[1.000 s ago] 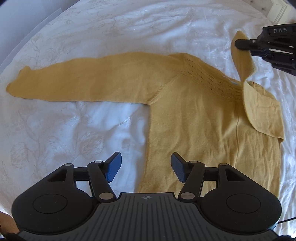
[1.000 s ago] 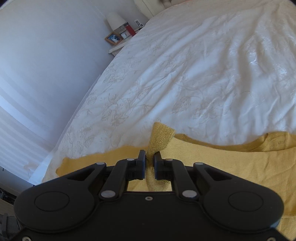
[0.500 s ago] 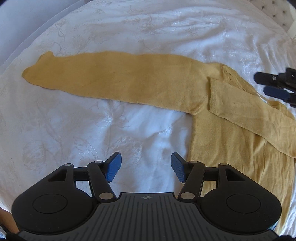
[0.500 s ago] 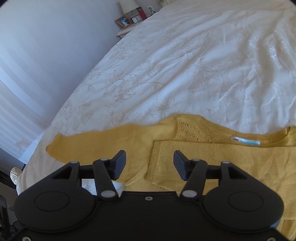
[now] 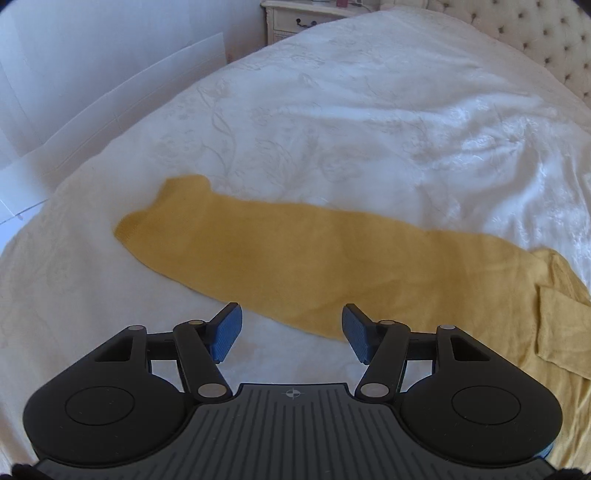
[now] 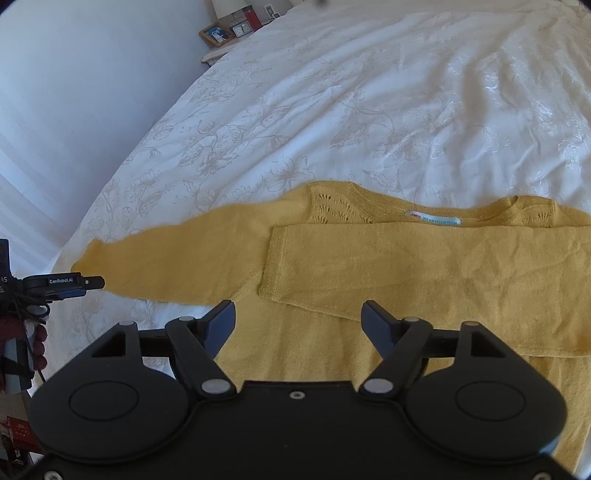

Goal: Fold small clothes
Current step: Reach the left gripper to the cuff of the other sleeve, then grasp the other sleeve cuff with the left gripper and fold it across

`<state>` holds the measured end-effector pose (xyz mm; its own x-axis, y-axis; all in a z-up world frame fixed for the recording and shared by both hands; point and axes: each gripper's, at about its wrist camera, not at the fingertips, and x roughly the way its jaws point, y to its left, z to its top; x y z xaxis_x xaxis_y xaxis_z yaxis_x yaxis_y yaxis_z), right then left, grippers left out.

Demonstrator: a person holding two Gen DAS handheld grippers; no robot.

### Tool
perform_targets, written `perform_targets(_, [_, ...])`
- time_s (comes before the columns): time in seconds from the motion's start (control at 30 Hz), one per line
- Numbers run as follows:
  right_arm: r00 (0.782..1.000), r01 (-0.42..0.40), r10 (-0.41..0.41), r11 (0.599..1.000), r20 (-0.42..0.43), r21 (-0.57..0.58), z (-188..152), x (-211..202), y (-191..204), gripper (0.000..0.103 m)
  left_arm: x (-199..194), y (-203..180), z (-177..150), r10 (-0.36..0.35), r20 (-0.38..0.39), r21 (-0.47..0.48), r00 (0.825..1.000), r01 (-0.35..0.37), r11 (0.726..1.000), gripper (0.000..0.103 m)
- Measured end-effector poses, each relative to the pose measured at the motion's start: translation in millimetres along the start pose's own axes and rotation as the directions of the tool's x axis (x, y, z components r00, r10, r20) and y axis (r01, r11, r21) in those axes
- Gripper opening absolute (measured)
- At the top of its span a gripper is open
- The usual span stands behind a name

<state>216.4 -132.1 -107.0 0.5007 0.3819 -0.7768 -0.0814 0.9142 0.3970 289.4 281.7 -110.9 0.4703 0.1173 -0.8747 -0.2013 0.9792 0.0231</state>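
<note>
A yellow sweater (image 5: pixel 480 280) is seen lying flat on a white bedspread (image 5: pixel 369 129), one sleeve (image 5: pixel 277 258) stretched out leftward. The left gripper (image 5: pixel 291 332) is held spread wide above the sleeve's lower edge, nothing gripped. A nightstand (image 5: pixel 303 16) is glimpsed behind the bed.

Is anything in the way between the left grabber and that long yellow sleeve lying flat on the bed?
Nothing visible. The open left gripper faces the outstretched yellow knit sleeve, with only bare white flowered bedspread around it.
</note>
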Motion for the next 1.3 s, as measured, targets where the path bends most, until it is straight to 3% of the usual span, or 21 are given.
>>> perform_targets(0.27, [0.996,-0.084,0.083,0.996,-0.009,-0.014,8,17,40,0.081,24,51,41,0.139,0.057,0.042,0.989,-0.141,0.989,0.059])
perform_targets(0.57, [0.994,-0.090,0.088,0.996,-0.059,-0.029,8,34,54,0.081,67,56,36,0.147,0.008,0.154,0.989,-0.147,0.977,0.058])
perform_targets(0.6, [0.994,-0.086,0.084,0.996,-0.063,-0.027,7,34,52,0.081,67,57,36,0.145,0.015,0.147,0.989,-0.146,0.978,0.054])
perform_targets(0.67, [0.994,-0.081,0.080,0.997,-0.069,-0.017,5,34,49,0.081,67,59,35,0.151,0.022,0.126,0.988,-0.153,0.980,0.036])
perform_targets(0.7, [0.994,-0.079,0.078,0.997,-0.072,-0.010,4,33,47,0.081,66,62,35,0.137,0.019,0.106,0.990,-0.138,0.985,0.017])
perform_targets(0.73, [0.994,-0.076,0.076,0.997,-0.074,-0.004,3,32,45,0.081,65,65,35,0.106,0.009,0.079,0.994,-0.106,0.991,0.005])
perform_targets(0.9, [0.995,-0.063,0.066,0.997,-0.075,0.034,-5,27,30,0.081,37,64,35,0.033,0.038,-0.027,0.999,-0.032,0.999,0.005])
perform_targets(1.03, [0.995,-0.060,0.064,0.996,-0.071,0.065,-13,19,15,0.081,-2,44,37,-0.049,0.090,-0.045,0.995,0.053,0.998,0.005])
perform_targets(1.13, [0.996,-0.062,0.068,0.995,-0.065,0.081,-19,11,3,0.081,-34,20,41,-0.123,0.134,-0.037,0.983,0.129,0.991,0.005])
perform_targets(1.3, [0.996,-0.071,0.077,0.992,-0.051,0.106,-36,-8,-21,0.081,-79,-41,48,-0.253,0.197,0.010,0.947,0.256,0.967,0.005])
